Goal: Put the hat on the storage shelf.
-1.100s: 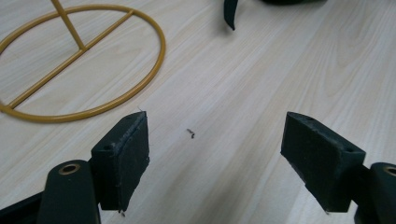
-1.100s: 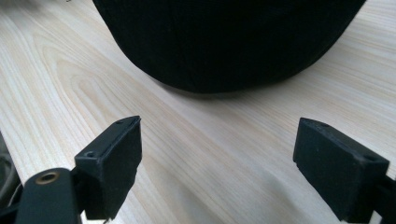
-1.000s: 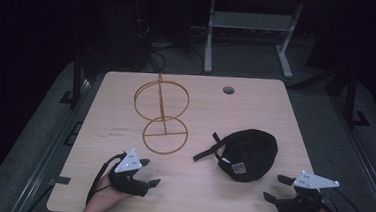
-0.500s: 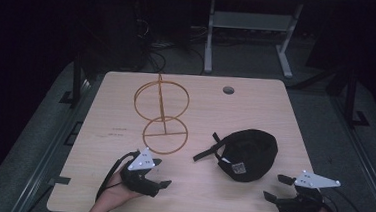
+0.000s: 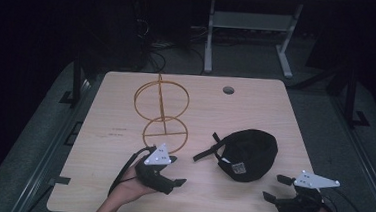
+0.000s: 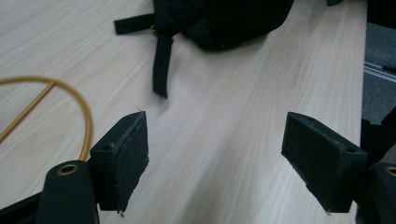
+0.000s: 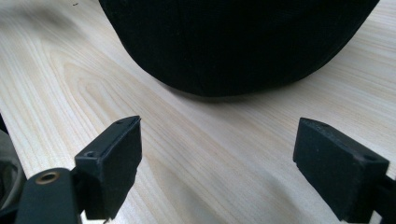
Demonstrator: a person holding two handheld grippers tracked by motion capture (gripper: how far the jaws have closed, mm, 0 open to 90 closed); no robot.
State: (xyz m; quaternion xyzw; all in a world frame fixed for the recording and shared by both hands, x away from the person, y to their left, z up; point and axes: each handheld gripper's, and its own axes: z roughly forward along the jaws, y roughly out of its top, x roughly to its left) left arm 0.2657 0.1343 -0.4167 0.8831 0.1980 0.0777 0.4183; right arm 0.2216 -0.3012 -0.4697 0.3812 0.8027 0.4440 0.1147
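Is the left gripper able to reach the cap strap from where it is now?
Probably yes: the left gripper is open, and only bare table lies between it and the strap.

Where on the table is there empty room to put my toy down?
The big bare patch is the far right of the table, behind the black cap and around the small round hole. The left edge beside the wire stand is free too. The near edge is crowded by the left tool and right tool.
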